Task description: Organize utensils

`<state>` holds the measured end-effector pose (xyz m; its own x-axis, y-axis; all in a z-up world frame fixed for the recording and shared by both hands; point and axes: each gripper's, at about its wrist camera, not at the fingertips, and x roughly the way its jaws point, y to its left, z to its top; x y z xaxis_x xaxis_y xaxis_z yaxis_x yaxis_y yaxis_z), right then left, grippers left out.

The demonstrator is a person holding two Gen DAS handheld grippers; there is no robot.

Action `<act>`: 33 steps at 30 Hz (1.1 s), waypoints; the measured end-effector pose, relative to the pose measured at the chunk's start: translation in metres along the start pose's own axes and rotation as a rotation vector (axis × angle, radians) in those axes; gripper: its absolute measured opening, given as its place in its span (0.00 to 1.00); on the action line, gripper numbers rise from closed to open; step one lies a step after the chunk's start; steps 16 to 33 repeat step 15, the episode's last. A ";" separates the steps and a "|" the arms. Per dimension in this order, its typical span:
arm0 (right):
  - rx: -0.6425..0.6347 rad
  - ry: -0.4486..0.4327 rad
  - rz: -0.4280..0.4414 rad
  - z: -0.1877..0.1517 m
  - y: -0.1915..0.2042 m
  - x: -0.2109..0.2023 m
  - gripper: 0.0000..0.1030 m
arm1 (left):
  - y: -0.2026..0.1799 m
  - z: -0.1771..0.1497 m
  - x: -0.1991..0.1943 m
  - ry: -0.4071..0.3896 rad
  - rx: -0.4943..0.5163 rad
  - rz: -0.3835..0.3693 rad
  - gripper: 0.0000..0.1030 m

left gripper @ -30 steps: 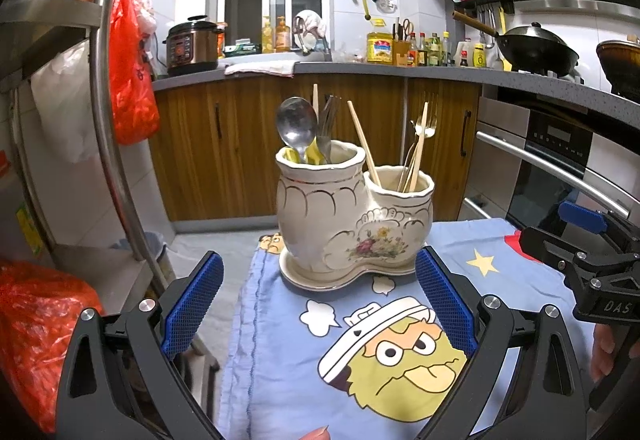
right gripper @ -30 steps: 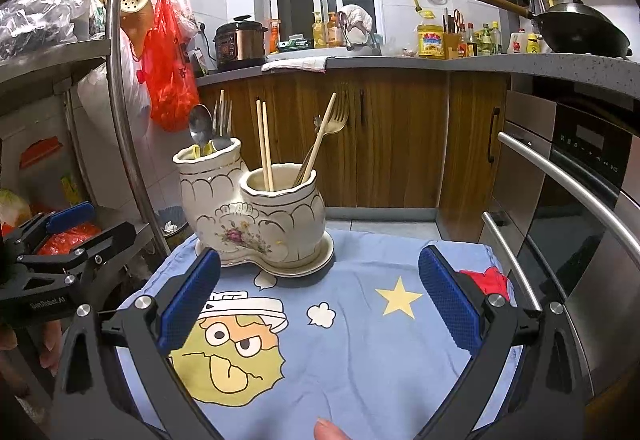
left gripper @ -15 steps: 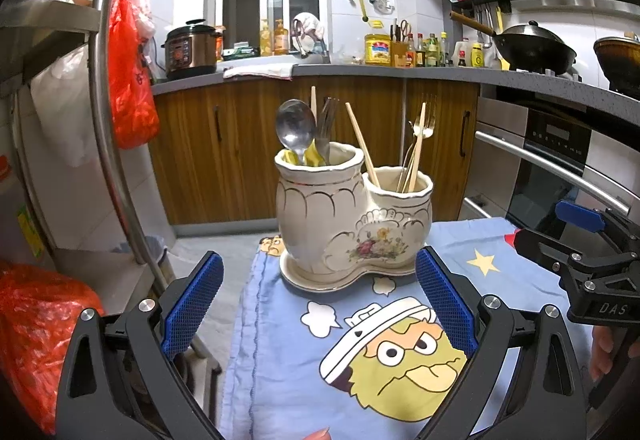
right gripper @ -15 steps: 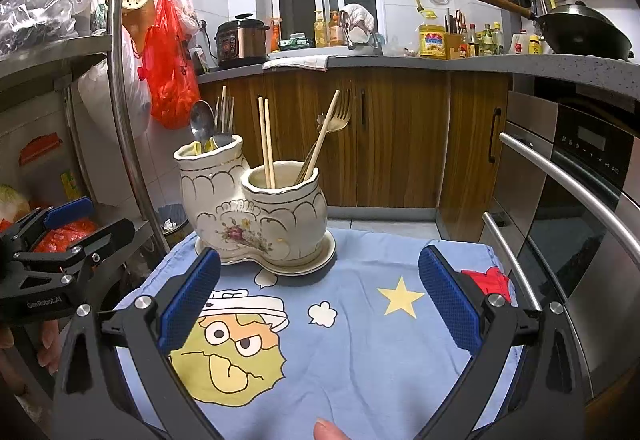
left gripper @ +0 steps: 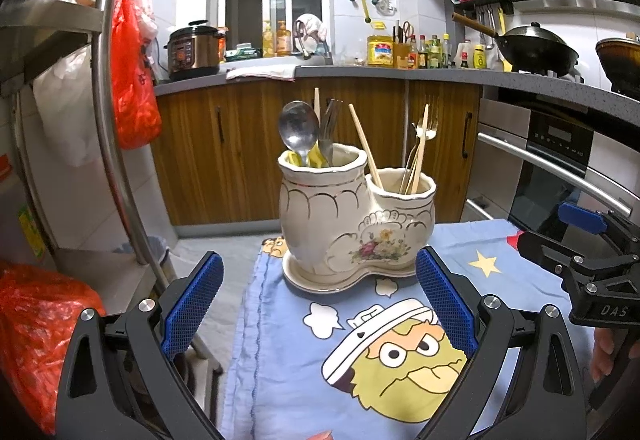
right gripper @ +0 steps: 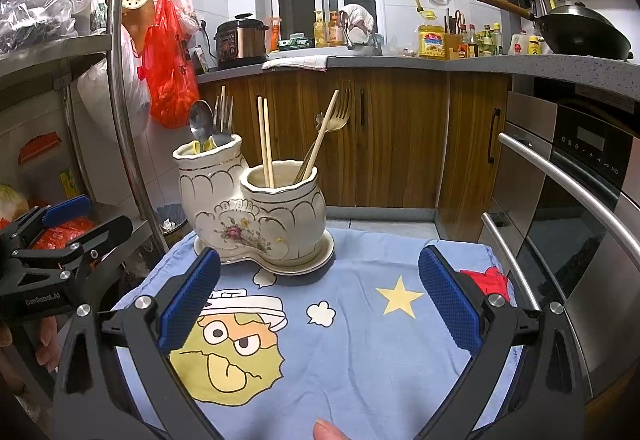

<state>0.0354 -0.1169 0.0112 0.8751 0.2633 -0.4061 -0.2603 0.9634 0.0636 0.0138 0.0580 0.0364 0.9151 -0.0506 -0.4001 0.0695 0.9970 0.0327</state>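
Note:
A cream double-pot utensil holder (left gripper: 352, 224) (right gripper: 256, 220) stands on its saucer at the far end of a blue cartoon cloth (left gripper: 360, 352) (right gripper: 340, 340). Its taller pot holds a steel spoon (left gripper: 298, 127) (right gripper: 200, 117), forks and one chopstick. The lower pot holds chopsticks (right gripper: 265, 139) and a gold fork (left gripper: 424, 127) (right gripper: 338, 115). My left gripper (left gripper: 318, 304) is open, short of the holder, nothing between its fingers. My right gripper (right gripper: 320, 300) is open too, also empty, seen at the right edge of the left wrist view (left gripper: 580, 260).
A steel rack post (left gripper: 116, 119) (right gripper: 128, 111) with red bags (left gripper: 132, 79) stands left of the cloth. An oven with a handle bar (right gripper: 568, 191) lies to the right. Wooden cabinets (left gripper: 240, 151) and a cluttered counter are behind. A fingertip (right gripper: 326, 430) shows at the bottom edge.
Both grippers stay open and nearly still; the views shift only slightly, with the holder sitting a little lower in the right wrist view.

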 end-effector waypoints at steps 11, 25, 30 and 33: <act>0.000 0.008 -0.001 0.001 -0.001 0.000 0.95 | 0.001 0.001 0.002 0.013 0.002 -0.004 0.94; -0.002 0.013 0.000 0.002 0.000 0.000 0.95 | 0.001 0.001 0.003 0.013 0.002 -0.005 0.94; -0.002 0.013 0.000 0.002 0.000 0.000 0.95 | 0.001 0.001 0.003 0.013 0.002 -0.005 0.94; -0.002 0.013 0.000 0.002 0.000 0.000 0.95 | 0.001 0.001 0.003 0.013 0.002 -0.005 0.94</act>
